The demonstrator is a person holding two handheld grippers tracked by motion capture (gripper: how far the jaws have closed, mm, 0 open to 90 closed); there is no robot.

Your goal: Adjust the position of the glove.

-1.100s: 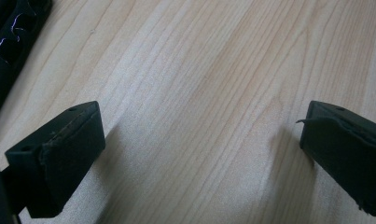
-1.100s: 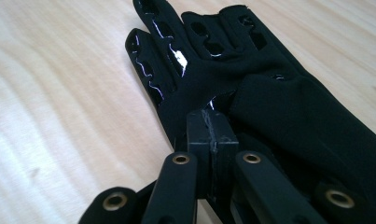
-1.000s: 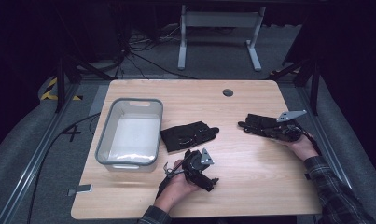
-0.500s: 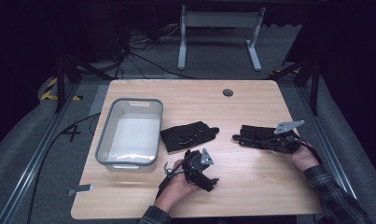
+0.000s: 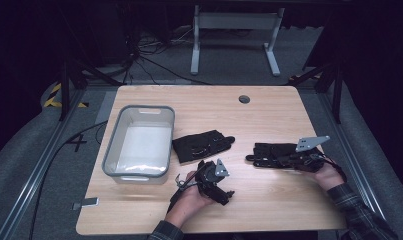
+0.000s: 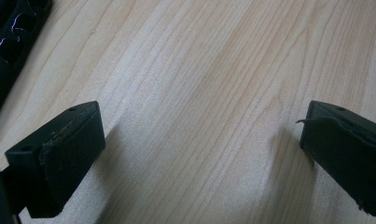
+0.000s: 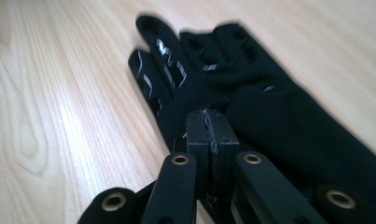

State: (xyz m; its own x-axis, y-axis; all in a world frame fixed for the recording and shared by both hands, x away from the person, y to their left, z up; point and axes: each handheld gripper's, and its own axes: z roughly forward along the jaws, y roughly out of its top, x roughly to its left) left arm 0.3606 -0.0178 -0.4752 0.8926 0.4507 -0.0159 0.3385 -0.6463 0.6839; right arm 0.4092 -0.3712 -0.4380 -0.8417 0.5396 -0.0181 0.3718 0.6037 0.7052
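Right hand-held gripper [image 7: 209, 122]: jaws pressed together, pinching the fabric of a black glove [image 7: 251, 98]. In the right gripper view the pads meet on the cloth near the glove's palm, and the fingers, marked with pale printed bars, fan away across the wood. The picture is a little blurred. In the high view this hand-held gripper [image 5: 284, 159] sits at the right side of the desk [image 5: 269, 110], pointing to the person's left, with its grey three-cornered plate on top; the glove [image 5: 269, 152] lies flat under and ahead of the jaws, fingers toward the desk's middle.

Left hand-held gripper [image 6: 202, 140]: jaws spread wide, nothing between them but bare wood grain. The pads stand close above the surface and cast shadows on it. A dark edge of a second black glove [image 6: 10, 42] shows at the upper left corner of the left gripper view. In the high view the left hand-held gripper [image 5: 216, 182] rests near the front middle of the desk, held in the person's left hand, just in front of that second glove [image 5: 201, 145], which lies flat at the desk's centre.

A grey plastic bin [image 5: 114, 165] with a pale floor stands at the left of the desk, just beside the second glove, well apart from the pinched glove. A small round cable hole [image 5: 244, 99] shows near the desk's far edge.
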